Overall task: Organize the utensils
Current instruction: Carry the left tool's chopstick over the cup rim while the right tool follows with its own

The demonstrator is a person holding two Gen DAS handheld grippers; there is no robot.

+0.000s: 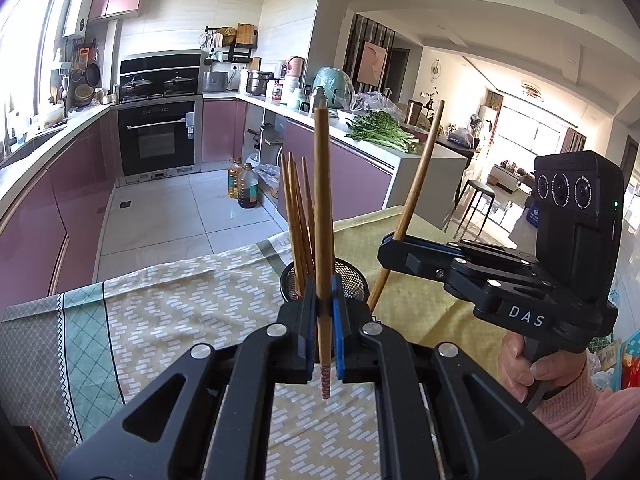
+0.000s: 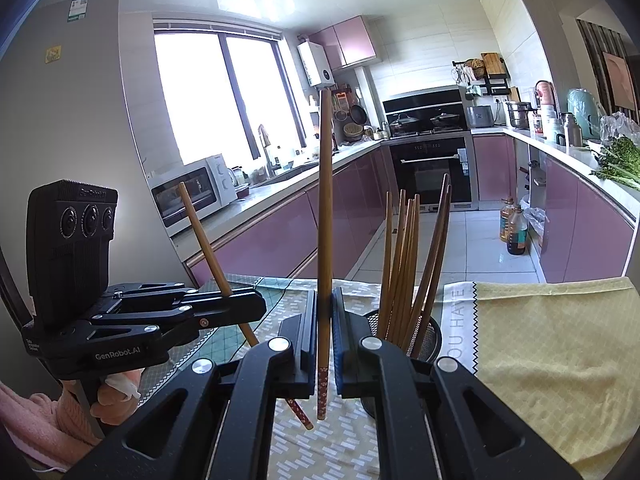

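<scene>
We hold both tools above the cloth-covered table (image 1: 168,300), each tilted a little downward toward the kitchen.

Left side: the left gripper (image 1: 324,320) has its jaws drawn narrow, clamped on a single wooden chopstick (image 1: 322,216). The stick stands nearly upright between the blue pads (image 1: 338,320); its patterned end hangs below the jaws, over the cloth. In the right wrist view the same tool (image 2: 240,308) sits low at the left, held level by a hand in a pink sleeve (image 2: 36,420), and there its stick leans back toward the left.

Centre: the black mesh holder (image 1: 352,280) stands on the cloth just beyond the left tool's tips. A bundle of chopsticks (image 1: 298,216) stands in it, fanned slightly.

Right side: the right gripper (image 2: 324,320) is likewise closed tight on a second chopstick (image 2: 325,200), upright, patterned end down and clear of the table. From the left wrist view this tool (image 1: 394,246) reaches in from the right, gripped by a hand (image 1: 528,364), and its stick leans to the right. The holder (image 2: 432,340) sits just right of these jaws, near the yellow cloth (image 2: 552,360).
</scene>
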